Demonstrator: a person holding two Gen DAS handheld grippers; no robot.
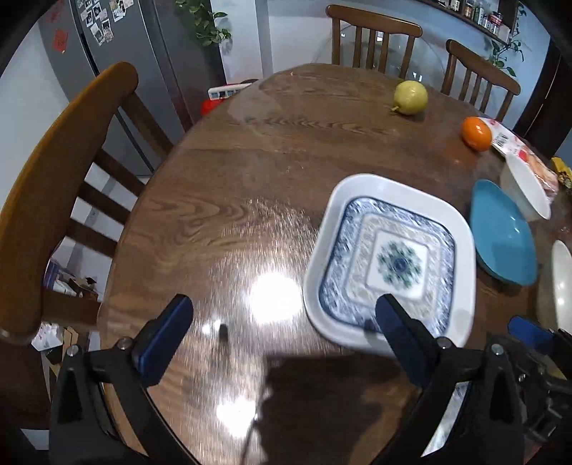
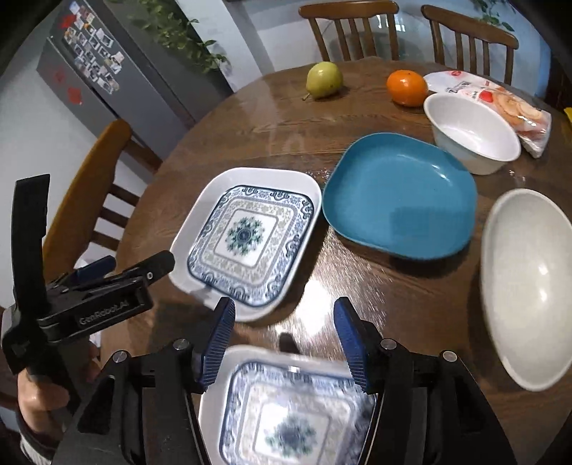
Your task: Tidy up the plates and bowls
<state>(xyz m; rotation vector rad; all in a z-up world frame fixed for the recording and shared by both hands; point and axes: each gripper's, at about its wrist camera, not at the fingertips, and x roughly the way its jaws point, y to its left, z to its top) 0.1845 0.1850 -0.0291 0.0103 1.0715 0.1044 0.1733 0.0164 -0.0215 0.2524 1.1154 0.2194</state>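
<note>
A square white plate with a blue pattern [image 1: 393, 257] [image 2: 246, 236] lies on the round wooden table [image 1: 250, 171]. My left gripper [image 1: 286, 318] is open over the table, its right finger above the plate's near edge; it also shows in the right wrist view [image 2: 125, 268]. A second patterned plate [image 2: 282, 411] lies below my open right gripper [image 2: 286, 336], between its fingers. A blue plate [image 2: 400, 196] [image 1: 500, 232], a deep white bowl [image 2: 472, 132] [image 1: 525, 186] and a wide white bowl [image 2: 529, 286] [image 1: 563, 282] stand to the right.
A yellow-green pear [image 2: 323, 78] [image 1: 411, 97], an orange fruit [image 2: 407, 87] [image 1: 476, 133] and a snack packet [image 2: 500, 103] lie at the table's far side. Wooden chairs [image 1: 53, 186] [image 2: 352, 28] surround the table. A grey fridge [image 1: 121, 53] stands at back left.
</note>
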